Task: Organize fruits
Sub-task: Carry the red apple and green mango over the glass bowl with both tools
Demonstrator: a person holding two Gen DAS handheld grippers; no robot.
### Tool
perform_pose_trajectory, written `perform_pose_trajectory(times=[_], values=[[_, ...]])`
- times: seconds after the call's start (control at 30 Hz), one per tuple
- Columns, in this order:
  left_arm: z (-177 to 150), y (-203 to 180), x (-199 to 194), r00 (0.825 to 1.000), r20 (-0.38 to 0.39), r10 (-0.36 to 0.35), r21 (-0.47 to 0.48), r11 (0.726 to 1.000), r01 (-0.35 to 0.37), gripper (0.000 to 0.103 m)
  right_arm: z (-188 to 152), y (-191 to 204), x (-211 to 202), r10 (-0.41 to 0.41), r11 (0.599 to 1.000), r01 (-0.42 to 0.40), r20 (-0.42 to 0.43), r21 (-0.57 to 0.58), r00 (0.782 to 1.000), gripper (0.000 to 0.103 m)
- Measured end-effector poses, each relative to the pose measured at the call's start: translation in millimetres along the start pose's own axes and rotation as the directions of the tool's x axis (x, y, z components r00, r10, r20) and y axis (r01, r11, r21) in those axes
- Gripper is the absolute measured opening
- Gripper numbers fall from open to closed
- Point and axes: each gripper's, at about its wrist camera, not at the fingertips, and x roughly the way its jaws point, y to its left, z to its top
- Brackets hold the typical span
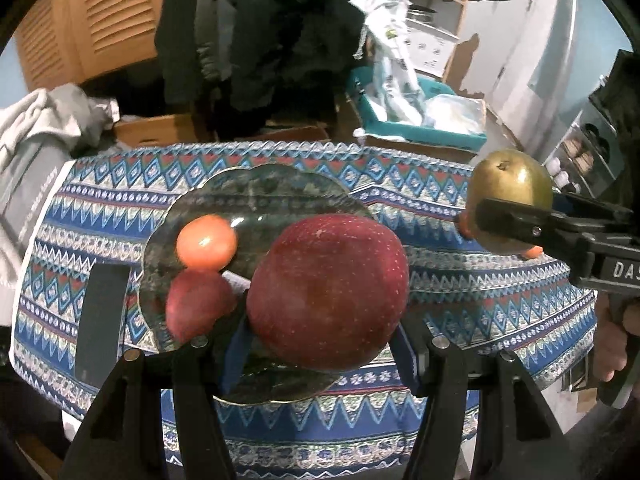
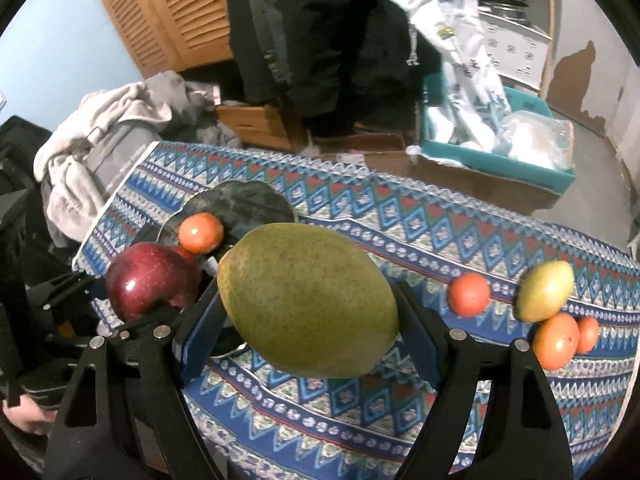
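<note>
Dark glass plate point(image 1: 256, 184) on the patterned tablecloth point(image 1: 440, 208) is partly hidden by the red apple point(image 1: 328, 292) clamped in the left gripper point(image 1: 320, 344) above its near edge; a tangerine point(image 1: 206, 248) and a blurred red fruit point(image 1: 198, 304) lie on it. Right gripper point(image 2: 308, 344) clasps a green pear point(image 2: 308, 300) just right of the plate; more fruit point(image 2: 544, 292) lies far right

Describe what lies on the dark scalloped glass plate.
On the dark scalloped glass plate sit a small orange tangerine and a smaller red apple. The large red apple in the left gripper hides the plate's near part.
</note>
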Motion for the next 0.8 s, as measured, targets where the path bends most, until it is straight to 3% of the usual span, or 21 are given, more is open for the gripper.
perform_pose_trajectory(times=[0.37, 0.8], values=[[-5, 24, 13, 0.999, -0.025, 0.021, -0.054, 0.998, -0.022, 0.063, 5, 30, 28, 0.049, 0.998, -0.050, -0.048, -0.030, 0.998, 0.081], [-16, 47, 45, 0.994, -0.106, 0.022, -0.113, 0.993, -0.034, 0.062, 5, 48, 78, 0.088, 0.996, -0.091, -0.133, -0.015, 0.987, 0.081]])
